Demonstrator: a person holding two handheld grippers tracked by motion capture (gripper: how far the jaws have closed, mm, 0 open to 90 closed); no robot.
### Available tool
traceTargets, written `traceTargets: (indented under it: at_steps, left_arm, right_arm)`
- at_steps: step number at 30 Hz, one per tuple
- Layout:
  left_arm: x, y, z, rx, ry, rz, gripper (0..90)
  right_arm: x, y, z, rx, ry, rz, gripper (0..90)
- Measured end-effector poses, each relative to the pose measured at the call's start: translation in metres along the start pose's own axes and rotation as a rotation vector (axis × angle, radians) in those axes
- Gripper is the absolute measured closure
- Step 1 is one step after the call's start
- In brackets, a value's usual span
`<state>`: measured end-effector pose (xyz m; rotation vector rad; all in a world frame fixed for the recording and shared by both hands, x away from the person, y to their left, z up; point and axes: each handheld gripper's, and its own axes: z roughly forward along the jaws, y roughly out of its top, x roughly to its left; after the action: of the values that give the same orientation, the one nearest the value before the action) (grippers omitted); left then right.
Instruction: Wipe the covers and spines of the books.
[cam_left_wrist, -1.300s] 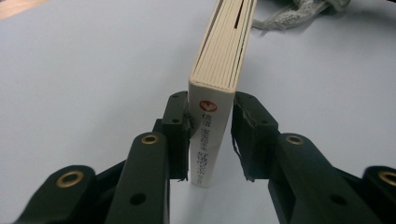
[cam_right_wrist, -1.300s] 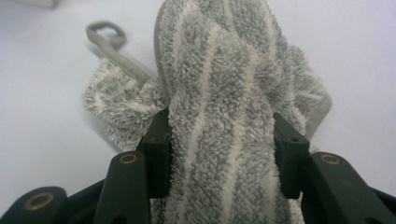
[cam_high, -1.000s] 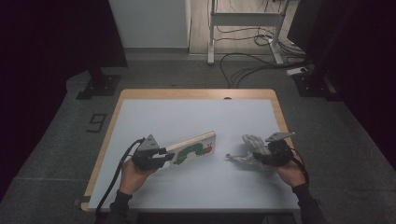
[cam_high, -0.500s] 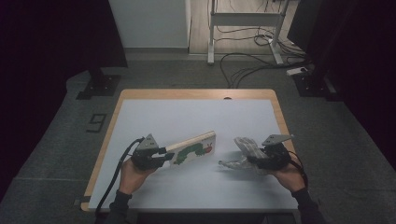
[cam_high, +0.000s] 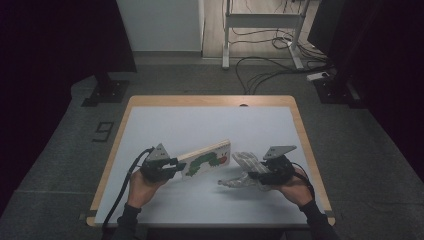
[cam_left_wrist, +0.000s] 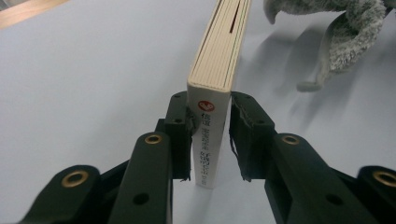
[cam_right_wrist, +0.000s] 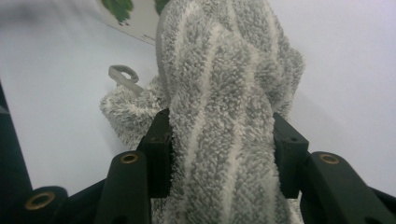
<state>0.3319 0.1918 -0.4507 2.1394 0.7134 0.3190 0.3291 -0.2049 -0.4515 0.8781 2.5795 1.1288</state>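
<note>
A thick board book (cam_high: 207, 159) with a green caterpillar on its cover stands on edge on the white tabletop (cam_high: 200, 125). My left gripper (cam_high: 173, 166) grips its spine end. In the left gripper view the jaws (cam_left_wrist: 211, 109) have just been closing, and the pads press on the book (cam_left_wrist: 219, 56) from both sides. My right gripper (cam_high: 256, 175) is shut on a grey striped terry towel (cam_high: 240, 167), which hangs just right of the book. In the right gripper view the towel (cam_right_wrist: 219, 70) bulges between the jaws (cam_right_wrist: 219, 126), with the book's cover (cam_right_wrist: 126, 14) beyond.
The table has a wooden rim (cam_high: 305, 145). The towel's loop and folds (cam_left_wrist: 345, 42) hang near the book's far end. On the floor behind lie cables (cam_high: 260, 75), a desk frame (cam_high: 260, 20) and black stand bases (cam_high: 105, 92).
My right gripper has carried the towel leftward, closer to the book's end. The left gripper and the book have stayed put.
</note>
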Motion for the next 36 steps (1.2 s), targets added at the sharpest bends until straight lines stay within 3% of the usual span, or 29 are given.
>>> traceTargets:
  at_steps: [9,22,36]
  left_arm:
    - [0.000,0.000,0.000,0.000,-0.003,0.004,70.1]
    - [0.001,0.000,0.000,-0.001,-0.004,0.005,70.1]
    - [0.001,0.000,0.000,0.001,0.004,0.005,70.2]
  right_arm:
    - [0.016,0.022,0.023,0.007,0.056,-0.054,50.7]
    - [0.044,0.047,0.072,0.034,0.142,-0.124,50.7]
    - [0.071,0.057,0.110,0.040,0.187,-0.193,50.2]
